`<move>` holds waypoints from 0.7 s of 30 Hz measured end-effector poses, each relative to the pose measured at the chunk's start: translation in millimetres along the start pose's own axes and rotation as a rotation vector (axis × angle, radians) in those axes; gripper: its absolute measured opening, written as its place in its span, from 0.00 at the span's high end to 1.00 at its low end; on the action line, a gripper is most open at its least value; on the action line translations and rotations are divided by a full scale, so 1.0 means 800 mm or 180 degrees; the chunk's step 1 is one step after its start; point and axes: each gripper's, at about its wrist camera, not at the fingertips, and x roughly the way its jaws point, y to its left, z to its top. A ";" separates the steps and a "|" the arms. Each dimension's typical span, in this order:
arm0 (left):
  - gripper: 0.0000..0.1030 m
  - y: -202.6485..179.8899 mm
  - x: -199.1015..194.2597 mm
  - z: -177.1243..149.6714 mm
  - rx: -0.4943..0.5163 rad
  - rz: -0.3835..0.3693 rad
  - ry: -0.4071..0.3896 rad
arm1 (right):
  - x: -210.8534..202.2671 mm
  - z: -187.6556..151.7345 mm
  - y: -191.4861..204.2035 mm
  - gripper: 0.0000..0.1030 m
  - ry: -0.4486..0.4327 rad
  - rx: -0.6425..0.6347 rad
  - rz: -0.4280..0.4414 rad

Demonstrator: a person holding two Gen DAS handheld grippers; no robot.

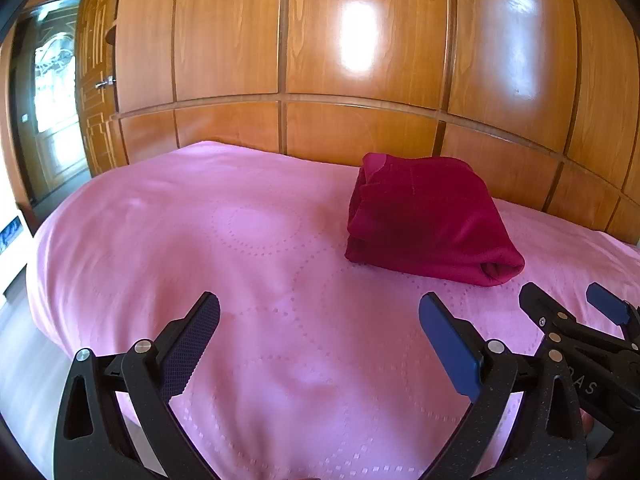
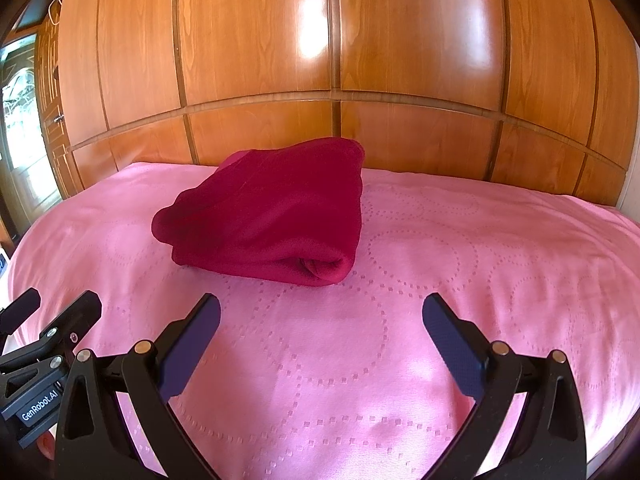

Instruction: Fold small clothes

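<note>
The dark red garment (image 2: 264, 212) lies folded in a thick bundle toward the far side of the bed (image 2: 500, 272), well ahead of both claws. The left gripper (image 1: 320, 332) and right gripper (image 2: 322, 328) both hang with fingers spread, holding nothing. The soft, plush cloth looks springy; a nudge at its rolled front edge could probably let the layers slump open on the smooth pink cover with its dotted circles

bed (image 1: 168, 240) runs off the frame bottom in both views, and the door (image 1: 52, 92) at far left is just blown-out glare, can't see past it
</note>
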 end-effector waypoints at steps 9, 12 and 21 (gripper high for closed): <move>0.04 0.000 -0.001 -0.001 0.0025 0.0022 -0.0024 | -0.001 -0.002 0.001 0.02 0.0008 -0.0001 -0.0005; 0.04 -0.001 -0.003 -0.002 0.0059 0.0033 -0.0062 | 0.000 -0.003 -0.001 0.02 0.0024 0.0012 -0.0003; 0.04 0.003 0.023 -0.004 0.0059 0.0008 0.0125 | 0.028 0.019 -0.087 0.02 0.0202 0.0375 -0.0101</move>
